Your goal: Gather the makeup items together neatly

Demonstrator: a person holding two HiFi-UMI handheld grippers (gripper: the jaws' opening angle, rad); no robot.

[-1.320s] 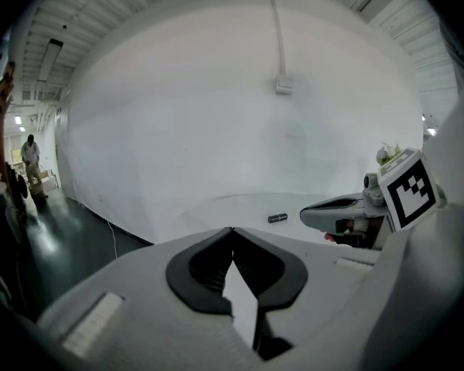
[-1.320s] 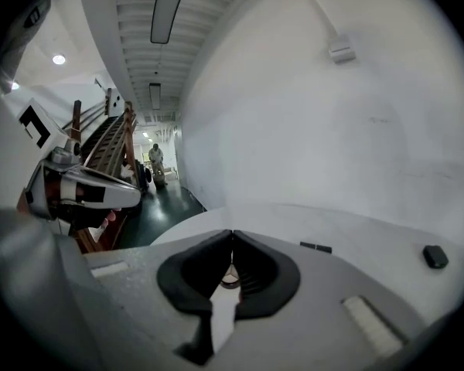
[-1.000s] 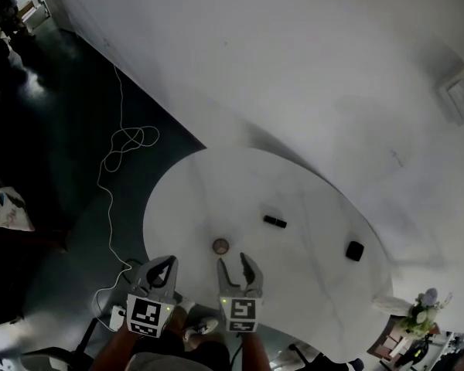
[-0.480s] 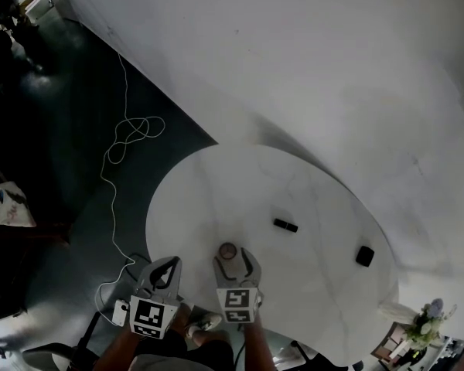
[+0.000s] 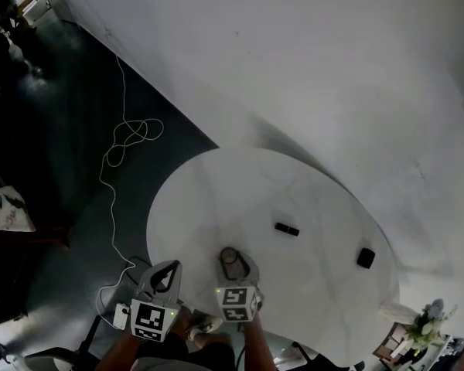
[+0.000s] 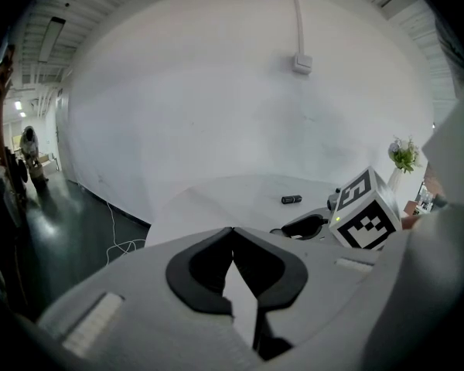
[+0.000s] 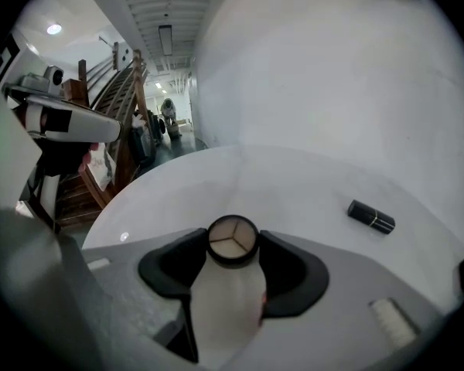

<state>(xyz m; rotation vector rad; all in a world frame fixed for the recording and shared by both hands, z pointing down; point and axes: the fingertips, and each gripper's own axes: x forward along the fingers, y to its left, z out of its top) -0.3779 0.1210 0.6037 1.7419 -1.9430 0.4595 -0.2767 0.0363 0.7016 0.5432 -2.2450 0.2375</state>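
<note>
**Round compact in the grip: first pickup**

Your left gripper hangs at the table's near edge, jaws together and empty. Your right gripper has just been closing its jaws, and they now pinch the round compact. Next, I judge, carry it toward the black tube, with the dark square case farther off.

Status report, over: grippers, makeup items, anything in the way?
Left gripper shut, empty. Right gripper, jaws just closed onto round compact. Lipstick, black case lie apart, farther out. Nothing blocking.
</note>
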